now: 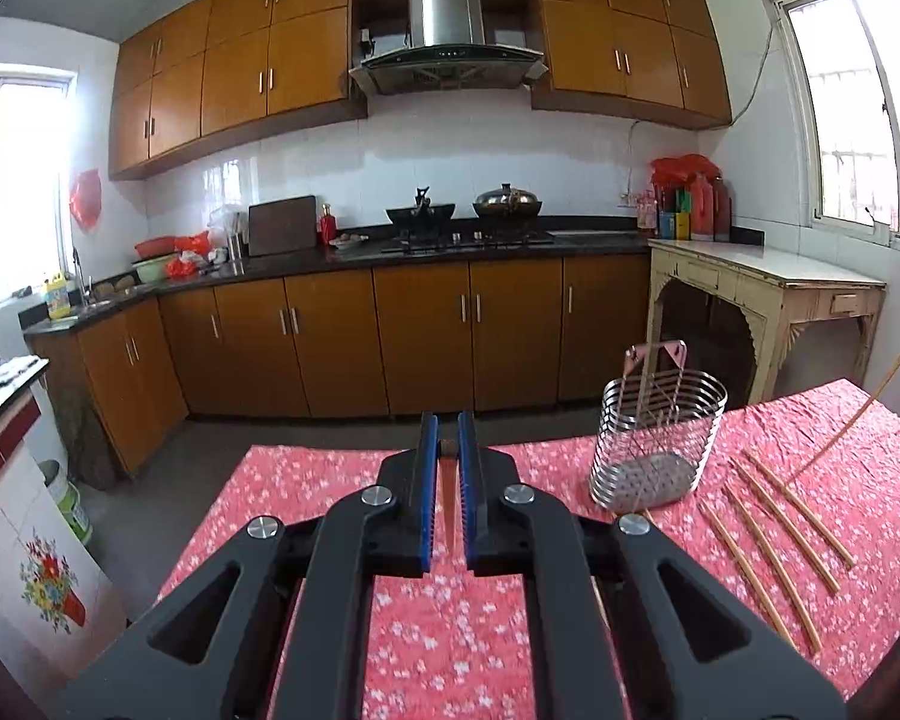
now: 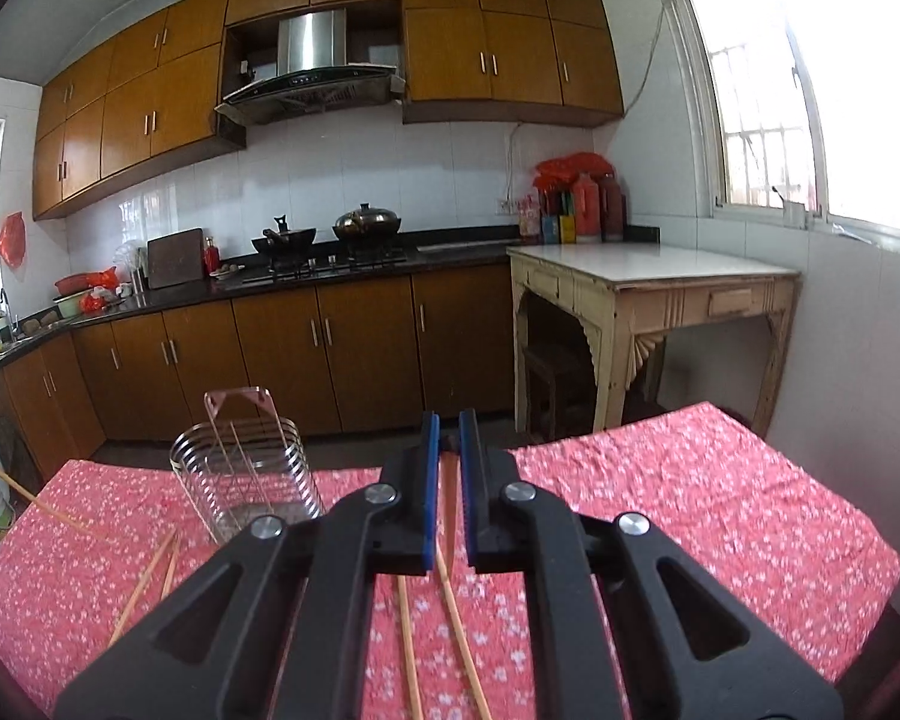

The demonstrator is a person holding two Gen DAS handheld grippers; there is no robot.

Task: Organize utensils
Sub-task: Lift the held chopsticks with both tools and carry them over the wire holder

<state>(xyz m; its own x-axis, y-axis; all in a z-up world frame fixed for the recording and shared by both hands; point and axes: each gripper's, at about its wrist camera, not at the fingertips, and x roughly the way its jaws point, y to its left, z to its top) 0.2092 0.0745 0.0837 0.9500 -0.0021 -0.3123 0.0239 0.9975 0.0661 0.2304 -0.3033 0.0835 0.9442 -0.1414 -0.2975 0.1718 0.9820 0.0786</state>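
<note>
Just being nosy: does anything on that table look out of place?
Yes: several chopsticks lie scattered loose on the red tablecloth beside the wire holder, which has only a few standing inside.

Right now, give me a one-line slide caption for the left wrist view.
Left hand-held gripper shut on a chopstick, raised above the floral tablecloth, beside a wire utensil holder and loose chopsticks.

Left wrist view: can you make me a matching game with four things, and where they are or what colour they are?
Things:
1 wire holder
2 loose chopsticks
3 wok
4 tablecloth

Matches:
a red with white flowers
b on the stove
c shiny silver
d lying flat beside the holder

Pairs: 1-c, 2-d, 3-b, 4-a
</note>
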